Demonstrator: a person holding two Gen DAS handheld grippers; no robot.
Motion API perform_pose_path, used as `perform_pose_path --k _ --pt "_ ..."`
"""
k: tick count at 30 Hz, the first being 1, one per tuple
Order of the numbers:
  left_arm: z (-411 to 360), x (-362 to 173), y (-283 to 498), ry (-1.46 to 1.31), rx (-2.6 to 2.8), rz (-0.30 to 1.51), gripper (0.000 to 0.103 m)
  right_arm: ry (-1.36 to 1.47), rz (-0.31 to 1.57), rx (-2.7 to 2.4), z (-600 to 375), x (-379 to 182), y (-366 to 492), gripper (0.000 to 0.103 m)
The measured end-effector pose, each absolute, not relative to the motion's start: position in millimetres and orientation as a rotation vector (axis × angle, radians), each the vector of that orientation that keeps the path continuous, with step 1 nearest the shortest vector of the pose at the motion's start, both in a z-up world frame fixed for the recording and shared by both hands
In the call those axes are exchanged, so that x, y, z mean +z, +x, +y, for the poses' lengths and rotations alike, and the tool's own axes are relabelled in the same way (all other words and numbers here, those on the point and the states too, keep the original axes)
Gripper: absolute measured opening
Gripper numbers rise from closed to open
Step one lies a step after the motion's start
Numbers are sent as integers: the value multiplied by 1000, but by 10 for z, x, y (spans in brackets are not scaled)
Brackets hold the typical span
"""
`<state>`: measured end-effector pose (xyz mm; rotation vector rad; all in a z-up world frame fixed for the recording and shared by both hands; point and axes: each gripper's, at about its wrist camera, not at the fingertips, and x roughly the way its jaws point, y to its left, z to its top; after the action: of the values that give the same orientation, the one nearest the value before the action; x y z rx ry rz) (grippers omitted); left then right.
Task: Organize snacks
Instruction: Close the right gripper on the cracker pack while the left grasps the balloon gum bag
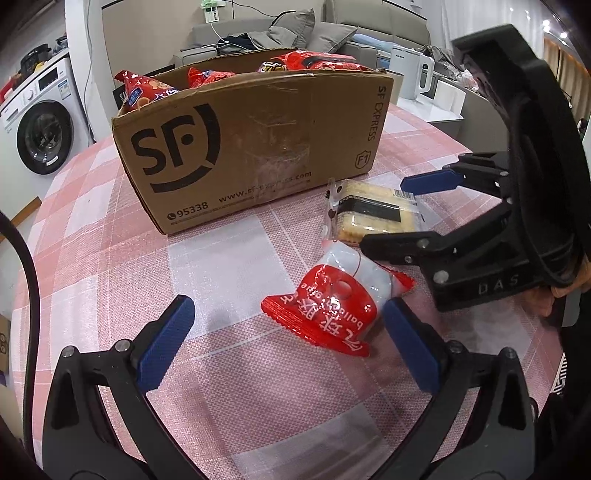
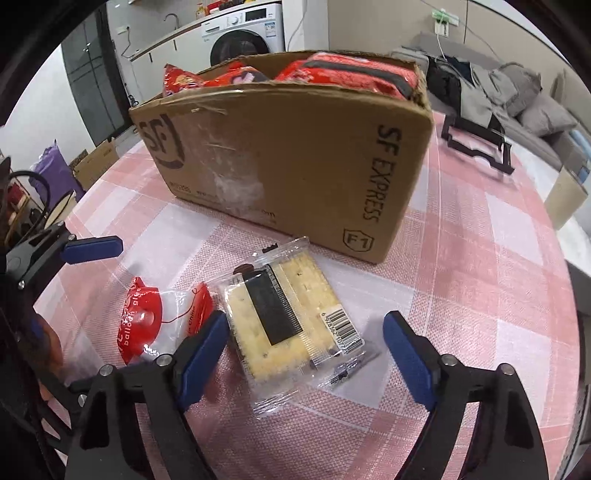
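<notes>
A brown SF Express cardboard box [image 1: 258, 147] [image 2: 295, 155] stands on the pink checked tablecloth with several red snack bags [image 1: 317, 61] [image 2: 347, 74] inside. In front of it lie a clear-wrapped cracker pack [image 1: 373, 214] [image 2: 284, 325] and a red-and-white packet [image 1: 332, 302] [image 2: 147, 321]. My left gripper [image 1: 288, 339] is open, its fingers on either side of the red-and-white packet. My right gripper [image 2: 306, 350] is open, its fingers on either side of the cracker pack; it also shows in the left wrist view [image 1: 388, 210].
A black frame-shaped part [image 2: 476, 144] lies on the table right of the box. A washing machine [image 1: 40, 125], a sofa with cushions [image 1: 295, 33] and white appliances [image 1: 413, 74] stand beyond the table's edge.
</notes>
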<state>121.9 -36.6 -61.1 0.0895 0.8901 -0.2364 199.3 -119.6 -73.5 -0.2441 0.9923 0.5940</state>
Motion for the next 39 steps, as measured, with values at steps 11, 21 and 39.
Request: perform_pose_path --k 11,21,39 --pt "-339 -606 1232 87 -227 882 102 -305 968 671 -1138 -693 1769 61" --pt "-415 -601 1206 110 -285 886 102 -300 989 718 -1203 -649 1666 60" --pt "-331 -657 1213 92 -319 905 49 -283 981 740 -1198 -630 1660 60"
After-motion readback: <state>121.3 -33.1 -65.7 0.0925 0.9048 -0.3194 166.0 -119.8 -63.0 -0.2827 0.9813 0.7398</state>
